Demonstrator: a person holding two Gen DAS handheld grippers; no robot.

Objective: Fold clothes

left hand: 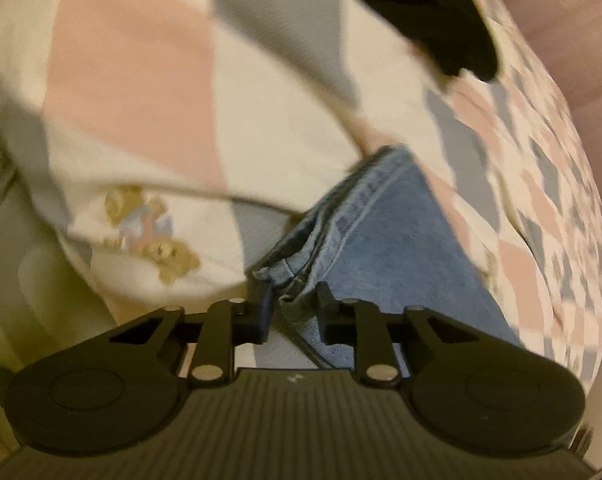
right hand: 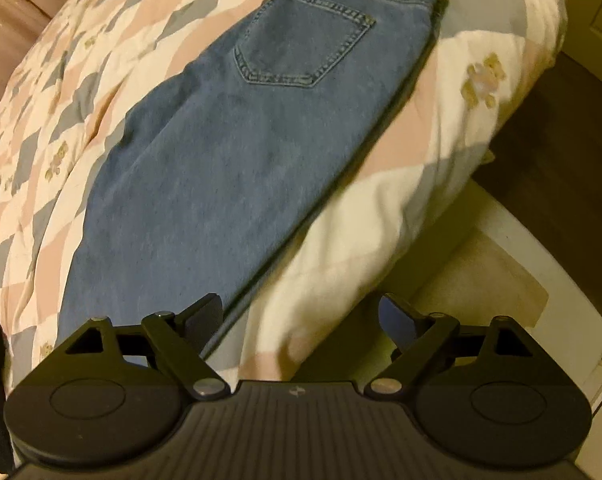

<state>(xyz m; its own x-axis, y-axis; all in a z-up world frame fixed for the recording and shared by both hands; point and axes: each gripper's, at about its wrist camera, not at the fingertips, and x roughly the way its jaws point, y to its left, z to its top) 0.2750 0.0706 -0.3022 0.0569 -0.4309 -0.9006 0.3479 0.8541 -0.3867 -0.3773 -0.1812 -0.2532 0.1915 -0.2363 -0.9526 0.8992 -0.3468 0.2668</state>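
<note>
Nearest to us in the left wrist view, the left hand-held gripper [left hand: 292, 307] has its two fingers drawn close together, clamped on the folded hem end of the jeans [left hand: 375, 236]; the layered denim edge sits right between the pads. From there the blue denim runs up and away across the quilt [left hand: 141, 92], a soft cover in cream, pink and grey diamonds with small teddy bear prints. Further off, at the top of this view, we note a black garment [left hand: 433, 12] lying on the quilt, well apart from the jeans. In the right wrist view, the right hand-held gripper [right hand: 301, 320] has its fingers spread wide apart and holds nothing; its left finger [right hand: 201, 312] lies just over the near edge of the jeans [right hand: 241, 160], though we cannot tell whether it touches. The jeans lie flat and folded lengthwise on the quilt [right hand: 401, 220], back pocket [right hand: 305, 44] facing up, waistband at the far end. To the right the quilt drapes over the bed's edge, with dark floor [right hand: 549, 140] beyond.
</note>
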